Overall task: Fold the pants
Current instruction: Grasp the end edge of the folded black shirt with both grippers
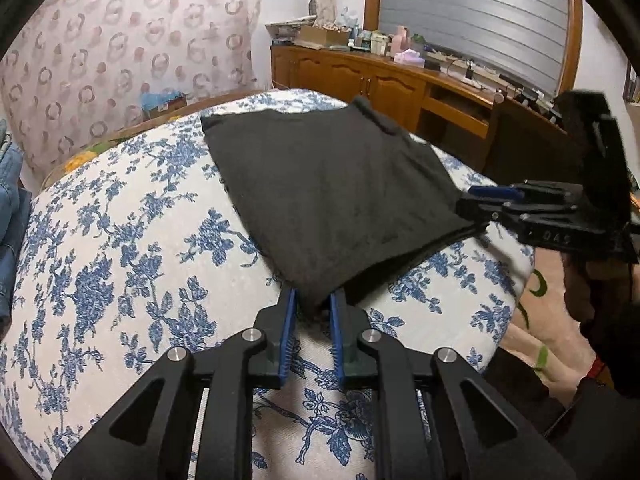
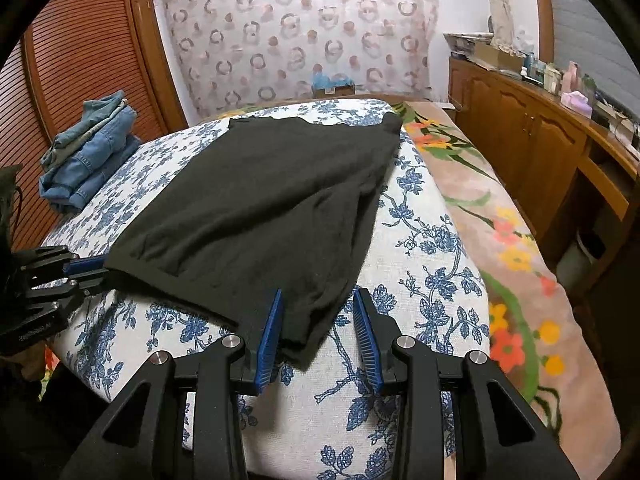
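Black pants [image 1: 332, 184], folded into a flat rectangle, lie on the blue-flowered bed cover [image 1: 120, 260]. My left gripper [image 1: 313, 312] is shut on their near corner, and the cloth is pinched between the blue pads [image 1: 289, 320]. The right wrist view shows that gripper [image 2: 90, 270] at the left edge, holding the pants' [image 2: 260, 200] left corner. My right gripper [image 2: 320, 316] stands open around the other near corner. The cloth lies against its left pad [image 2: 272, 328], with a gap to the right one. In the left wrist view the right gripper [image 1: 476, 200] sits at the pants' right corner.
A stack of folded jeans [image 2: 88, 152] sits at the far left of the bed. A flowered orange blanket [image 2: 512, 240] covers the bed's right side. A cluttered wooden sideboard [image 1: 360, 76] runs along the wall beyond, and a patterned curtain [image 2: 300, 40] hangs behind the bed.
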A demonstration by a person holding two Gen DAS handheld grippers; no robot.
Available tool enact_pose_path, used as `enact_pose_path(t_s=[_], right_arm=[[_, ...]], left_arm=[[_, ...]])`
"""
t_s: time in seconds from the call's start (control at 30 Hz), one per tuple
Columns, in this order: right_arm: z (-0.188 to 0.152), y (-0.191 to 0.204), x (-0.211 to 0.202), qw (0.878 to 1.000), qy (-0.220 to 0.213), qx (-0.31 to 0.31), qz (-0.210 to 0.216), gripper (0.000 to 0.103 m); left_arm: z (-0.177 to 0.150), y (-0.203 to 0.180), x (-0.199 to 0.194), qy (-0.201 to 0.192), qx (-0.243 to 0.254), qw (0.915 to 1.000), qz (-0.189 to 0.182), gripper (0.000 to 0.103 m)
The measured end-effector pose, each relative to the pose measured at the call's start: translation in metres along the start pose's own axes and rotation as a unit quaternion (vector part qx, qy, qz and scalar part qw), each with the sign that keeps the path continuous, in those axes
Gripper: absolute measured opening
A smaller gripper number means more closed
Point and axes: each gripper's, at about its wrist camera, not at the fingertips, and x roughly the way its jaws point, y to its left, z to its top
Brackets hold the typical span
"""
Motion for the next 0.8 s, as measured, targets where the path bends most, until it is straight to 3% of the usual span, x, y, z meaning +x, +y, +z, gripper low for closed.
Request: enact_pose_path(t_s=[0.1,0.27,0.4,0.63,0.8], right_arm=[[0.001,-0.002,0.0,1.0,0.0,0.001,0.001,0.037],[0.001,-0.004,-0.003,1.0,-0.008,0.007,0.006,0.037],[0.001,-0.002,-0.004,1.0,-0.011,0.005,0.011,0.037],[-0.001,-0.001,0.0,1.0,-0.006,0.003,0.006,0.037],[-0.001,-0.001,0.0,1.0,-0.004,0.008,0.006,0.037]], left_arm=[[0.003,0.004,-0.013,-0.014,-0.008,0.9999,0.003,0.025],[0.012,0.012,-0.031,-0.048,-0.016,0.9984,0.023,0.053],[0.022,0.014,-0.025,-0.049,-0.018,0.9982,0.031,0.053],[0.018,0.014,0.013,0.005,-0.025,0.9991,0.033,0.053],[0.012,0.013,0.02,0.019,-0.026,0.9992,0.026,0.053]])
